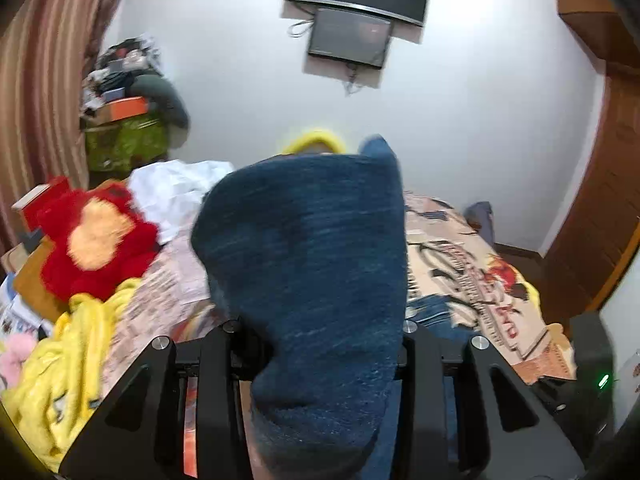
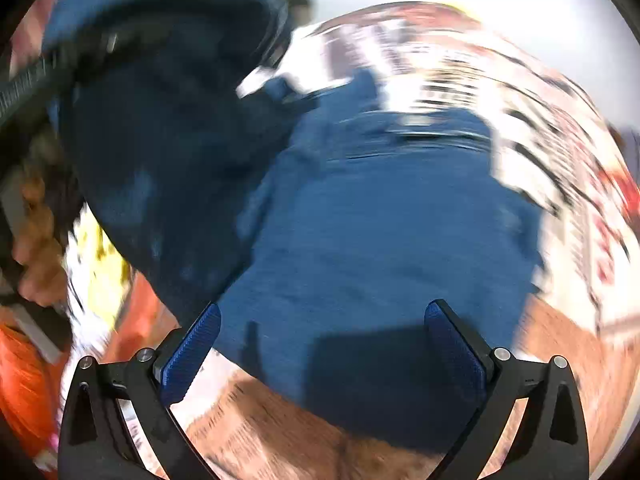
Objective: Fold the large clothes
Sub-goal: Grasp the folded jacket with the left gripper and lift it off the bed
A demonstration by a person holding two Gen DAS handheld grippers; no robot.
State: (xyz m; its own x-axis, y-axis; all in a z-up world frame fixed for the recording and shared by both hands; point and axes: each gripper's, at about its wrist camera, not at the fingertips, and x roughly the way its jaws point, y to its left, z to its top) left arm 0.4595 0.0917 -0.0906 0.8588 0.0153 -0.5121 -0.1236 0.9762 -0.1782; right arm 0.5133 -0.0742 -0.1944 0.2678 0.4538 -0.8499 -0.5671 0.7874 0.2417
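Jeans [image 2: 380,220] of blue denim are spread on the bed [image 2: 560,152], their long axis running away from the right tongs [image 2: 322,346], with the waistband at the far end. One dark part of the denim is lifted at the left of the right view and, in the left view, is seen rising from between the fingers of the left tongs [image 1: 320,332], where it is gripped; the fingertips are hidden by the cloth, which blocks most of the view ahead. The right tongs are held wide open above the near end of the jeans, with nothing between the blue pads [image 2: 192,356]. The right view is heavily blurred. A hand [image 2: 38,240] is seen at its left edge. Nearest on the left, yellow cloth [image 1: 60,368] is heaped on the printed bedspread [image 1: 472,280]; beyond it lie a red plush toy [image 1: 96,236] and white cloth [image 1: 176,192]. Farther off, a cluttered pile [image 1: 128,100] stands in the corner, and two dark screens [image 1: 352,12] are mounted on the wall.
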